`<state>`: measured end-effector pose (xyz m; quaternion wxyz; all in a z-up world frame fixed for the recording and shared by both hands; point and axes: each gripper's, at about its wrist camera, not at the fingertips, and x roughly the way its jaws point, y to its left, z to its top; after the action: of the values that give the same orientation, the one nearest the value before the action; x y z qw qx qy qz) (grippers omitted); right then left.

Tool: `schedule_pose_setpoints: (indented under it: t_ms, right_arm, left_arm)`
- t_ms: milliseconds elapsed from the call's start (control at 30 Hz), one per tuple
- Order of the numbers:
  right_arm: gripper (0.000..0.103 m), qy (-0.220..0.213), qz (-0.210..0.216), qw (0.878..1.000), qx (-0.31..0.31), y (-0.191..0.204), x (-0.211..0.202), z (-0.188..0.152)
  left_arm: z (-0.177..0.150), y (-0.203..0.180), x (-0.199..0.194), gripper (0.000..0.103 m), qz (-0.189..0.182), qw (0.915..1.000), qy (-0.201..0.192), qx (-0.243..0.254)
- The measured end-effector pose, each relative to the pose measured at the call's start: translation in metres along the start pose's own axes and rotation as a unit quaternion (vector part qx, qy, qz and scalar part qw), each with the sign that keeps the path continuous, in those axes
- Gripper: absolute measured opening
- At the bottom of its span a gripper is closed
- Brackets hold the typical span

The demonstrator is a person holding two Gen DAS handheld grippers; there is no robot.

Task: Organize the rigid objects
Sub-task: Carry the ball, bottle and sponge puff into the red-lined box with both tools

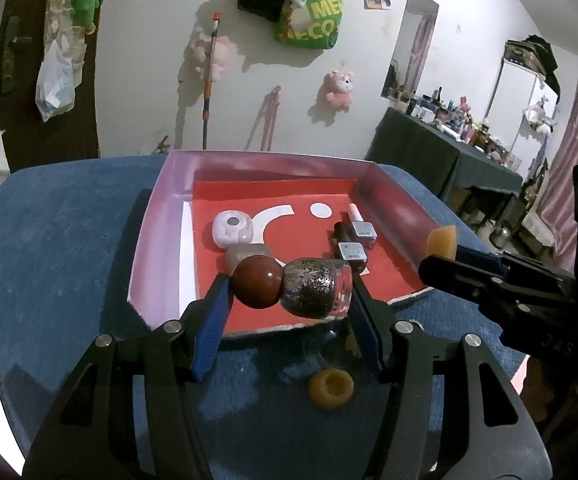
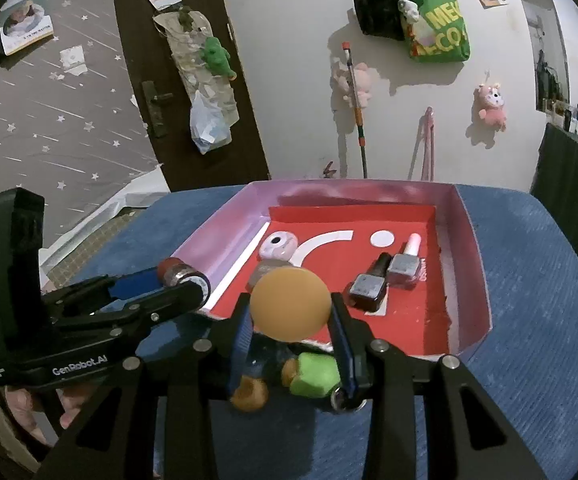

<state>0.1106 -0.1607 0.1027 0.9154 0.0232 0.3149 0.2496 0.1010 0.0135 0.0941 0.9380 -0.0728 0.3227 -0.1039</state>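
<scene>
A: Biggest first. Blue table (image 1: pixel 61 240), w/ the open box (image 1: pixel 161 224) on it, red floor, pinkish walls, front wall folded down toward us.

B: What's already in the box?

A: A pale pink compact (image 1: pixel 233 229) at the left, 2 small polish bottles (image 1: pixel 353 240) w/ square grey caps lying side by side at the right. A beige thing sits behind the left tool's load, can't ID it.

B: Left gripper (image 1: pixel 291 284)?

A: Jaws about halfway in, clamped end to end on a glitter bottle (image 1: pixel 315 290) w/ a round brown cap, lying sideways over the box's front edge. Glass, so stiff, fragile, prob slick. The cap is domed, so 1 pad has a poor seat. I'd take it across the flat body, not cap-to-base.

B: Right gripper (image 2: pixel 291 312)?

A: Jaws narrowed on an orange disc (image 2: pixel 291 306), held flat-face to camera over the near edge of the box. Looks light and rigid. Edge grip seems OK, though I'd guess a round rim can pivot.

B: Leftovers?

A: On the table, near side of the box: an orange ring (image 1: pixel 331 390), a green block (image 2: pixel 313 374). Small, light, easy pinches.
</scene>
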Motion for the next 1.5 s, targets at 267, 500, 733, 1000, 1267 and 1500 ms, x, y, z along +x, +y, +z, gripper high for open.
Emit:
schedule_pose_setpoints:
  t_ms: [267, 500, 733, 1000, 1267, 1500]
  right_arm:
    - [0.04, 0.02, -0.013, 1.0, 0.0, -0.014, 0.017, 0.008]
    - [0.04, 0.05, -0.014, 0.999, 0.011, -0.029, 0.042, 0.007]
    - [0.04, 0.082, -0.024, 0.996, 0.025, -0.045, 0.064, 0.002]
    - [0.04, 0.115, -0.035, 0.992, 0.03, -0.053, 0.083, -0.004]
    - [0.04, 0.14, -0.038, 0.989, 0.024, -0.055, 0.096, -0.008]
    - [0.04, 0.151, -0.034, 0.988, 0.029, -0.058, 0.108, -0.005]
  left_arm:
    - [0.005, 0.002, 0.018, 0.055, 0.003, 0.9998, 0.021, 0.0]
    - [0.003, 0.007, 0.038, 0.055, 0.003, 0.9987, 0.05, -0.008]
    - [0.0, 0.016, 0.059, 0.055, 0.01, 0.9964, 0.081, -0.021]
    - [-0.003, 0.021, 0.075, 0.055, 0.017, 0.9935, 0.11, -0.025]
    - [-0.004, 0.019, 0.089, 0.055, 0.023, 0.9919, 0.123, -0.024]
    - [-0.002, 0.021, 0.102, 0.055, 0.026, 0.9908, 0.128, -0.034]
